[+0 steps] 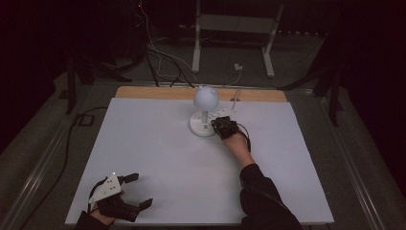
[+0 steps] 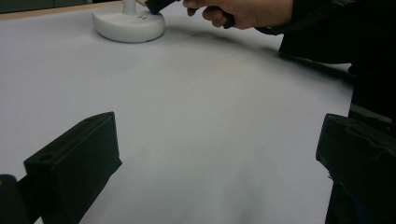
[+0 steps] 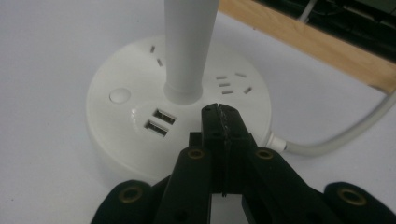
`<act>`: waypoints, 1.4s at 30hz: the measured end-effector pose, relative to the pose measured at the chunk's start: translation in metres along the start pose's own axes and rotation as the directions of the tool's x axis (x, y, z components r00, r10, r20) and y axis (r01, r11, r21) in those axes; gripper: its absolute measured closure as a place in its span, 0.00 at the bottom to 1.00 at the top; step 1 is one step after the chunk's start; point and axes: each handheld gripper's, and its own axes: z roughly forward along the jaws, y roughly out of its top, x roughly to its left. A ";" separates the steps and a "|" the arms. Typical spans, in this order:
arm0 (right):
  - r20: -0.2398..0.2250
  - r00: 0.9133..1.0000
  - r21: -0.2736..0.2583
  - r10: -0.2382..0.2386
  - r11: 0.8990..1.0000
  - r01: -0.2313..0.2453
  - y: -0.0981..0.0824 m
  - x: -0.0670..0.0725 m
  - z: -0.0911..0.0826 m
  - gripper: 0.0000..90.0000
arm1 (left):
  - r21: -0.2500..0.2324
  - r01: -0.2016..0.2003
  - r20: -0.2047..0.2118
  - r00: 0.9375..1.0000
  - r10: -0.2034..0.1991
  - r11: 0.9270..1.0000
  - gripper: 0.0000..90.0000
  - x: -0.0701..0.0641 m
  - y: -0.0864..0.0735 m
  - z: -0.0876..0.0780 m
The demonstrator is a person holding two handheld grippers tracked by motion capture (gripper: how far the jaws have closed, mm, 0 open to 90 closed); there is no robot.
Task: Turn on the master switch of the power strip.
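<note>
- Two hand-held grippers in play: the right hand-held gripper [image 3: 223, 116] has its jaws pressed together with nothing between them, tips poised over the lamp base [image 3: 121, 135], just beside the pole [image 3: 189, 51].
- That lamp [image 1: 205, 112] stands toward the far middle of the tabletop [image 1: 158, 158], near the wooden edge.
- Looks to me like a press on the base is the job. The round button [image 3: 119, 95] sits left of the pole, while the tips are on the right, so I'd swing across and come down straight, lightly.
- Keep clear of the two USB ports [image 3: 159, 122]; the closed tips could slip into one.
- A firm shove may skid the base; press downward, not sideways.
- The left hand-held gripper [image 1: 134, 191] rests at the near left corner, jaws spread wide, holding nothing.
- Surfaces: the base is a smooth, glossy white plastic disc with socket slots; the globe [image 1: 206, 97] on top is matte and round.
- A pale rubbery cord [image 3: 336, 137] leaves the base's side.
- The tabletop is a flat white sheet.
</note>
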 end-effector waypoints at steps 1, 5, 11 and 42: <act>0.001 1.000 0.005 -0.001 1.000 0.001 0.000 0.000 0.000 1.00 | 0.000 0.000 0.000 1.000 0.000 1.000 0.00 0.000 0.000 0.000; -0.003 1.000 -0.011 0.004 1.000 -0.004 -0.002 0.000 0.000 1.00 | -0.001 0.001 0.002 1.000 -0.001 1.000 0.00 0.000 0.000 0.000; 0.003 1.000 -0.007 -0.009 1.000 0.009 -0.001 0.001 0.000 1.00 | 0.000 0.001 0.000 1.000 -0.001 1.000 0.00 0.000 0.000 0.000; -0.100 0.994 -0.061 0.032 0.997 -0.038 0.011 -0.003 -0.017 0.75 | -0.003 0.004 -0.002 1.000 -0.004 1.000 0.00 0.000 0.000 0.000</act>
